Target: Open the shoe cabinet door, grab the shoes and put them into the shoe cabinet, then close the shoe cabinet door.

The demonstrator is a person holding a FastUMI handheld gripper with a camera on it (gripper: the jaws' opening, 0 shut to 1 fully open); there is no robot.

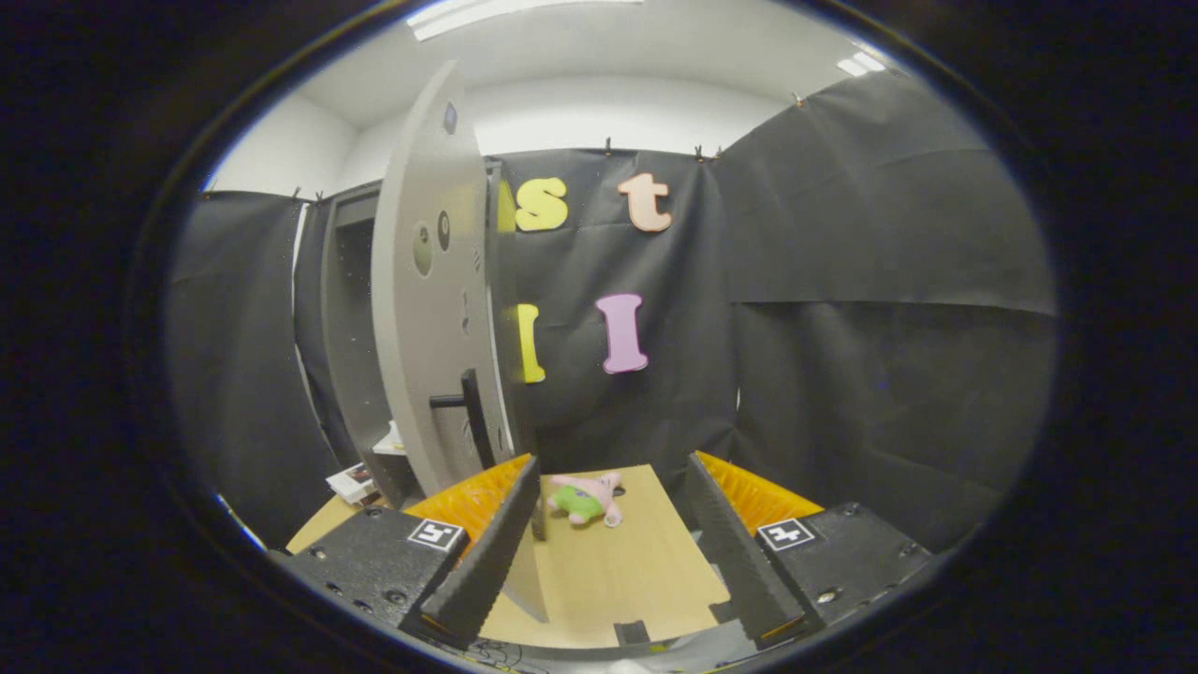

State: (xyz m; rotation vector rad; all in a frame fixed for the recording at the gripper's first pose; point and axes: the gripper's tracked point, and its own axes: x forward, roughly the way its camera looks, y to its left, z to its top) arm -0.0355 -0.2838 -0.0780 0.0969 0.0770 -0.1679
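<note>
One cabinet door (pixel 432 309) ajar; tongs (pixel 613 552) spread; one plush toy (pixel 588 498) between.

We see a light wooden tabletop (pixel 618 571) stretching ahead between our gripper's (pixel 613 552) spread, empty fingers. A small pink and green plush toy (pixel 588 499) lies on it, just beyond the fingertips. At the table's left side stands the grey shoe cabinet (pixel 351 346), door (pixel 426 309) swung open.

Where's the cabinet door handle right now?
In the gripper view the handle sits low on the open door, just beyond and above the left finger of the open hand-held gripper, left of the plush toy.
</note>
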